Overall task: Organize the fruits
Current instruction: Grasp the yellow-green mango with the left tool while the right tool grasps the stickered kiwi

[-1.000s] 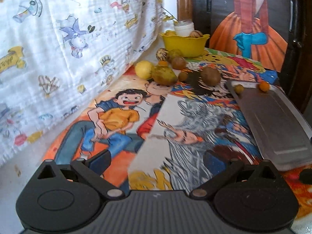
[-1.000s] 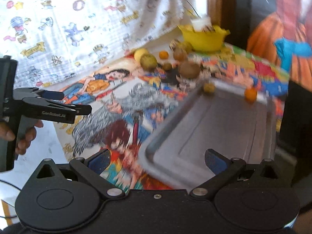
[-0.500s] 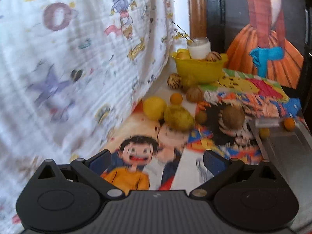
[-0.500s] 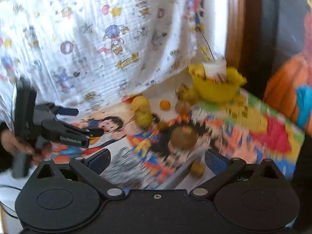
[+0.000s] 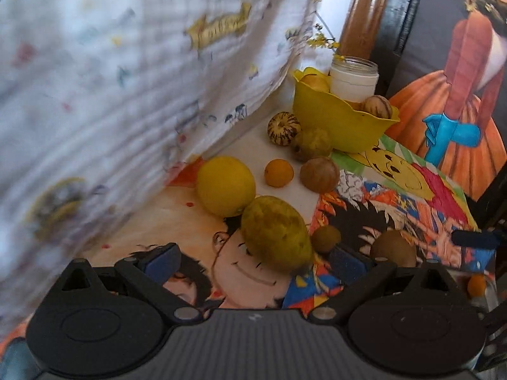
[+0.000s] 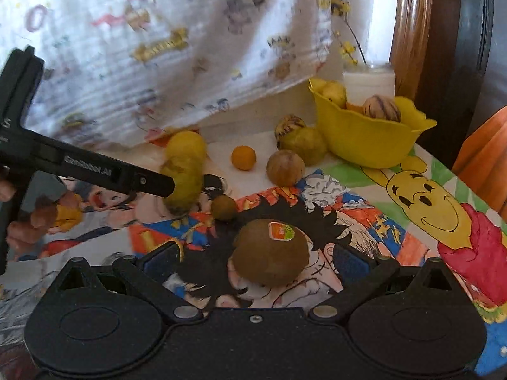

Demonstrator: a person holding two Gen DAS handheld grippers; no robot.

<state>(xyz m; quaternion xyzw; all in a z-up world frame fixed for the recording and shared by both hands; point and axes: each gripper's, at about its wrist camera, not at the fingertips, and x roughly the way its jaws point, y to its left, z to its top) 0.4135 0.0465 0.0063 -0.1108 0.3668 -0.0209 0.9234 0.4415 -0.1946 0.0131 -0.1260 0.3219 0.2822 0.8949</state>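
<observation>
Behind the spread left hand-held gripper (image 5: 253, 258), half-hidden green fruit (image 5: 275, 233); right hand-held gripper (image 6: 257, 259) likewise apart, printed cloth (image 5: 126, 79) blurred.

surface: table under cartoon-print cloth (image 6: 412, 196)
bowl: yellow bowl (image 6: 364, 139) at back, holds fruit
loose fruit: lemon (image 5: 225, 185), greenish mango, maybe (image 5: 275, 232), small orange (image 5: 279, 173), stickered kiwi (image 6: 271, 251), striped pepino (image 5: 283, 127)
edge: metal tray (image 5: 489, 288), partly visible

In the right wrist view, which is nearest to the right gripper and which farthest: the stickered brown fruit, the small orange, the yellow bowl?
1. Stickered brown fruit: between the open fingers of the right gripper.
2. Small orange: mid-table, slightly left.
3. Yellow bowl: back right.
</observation>
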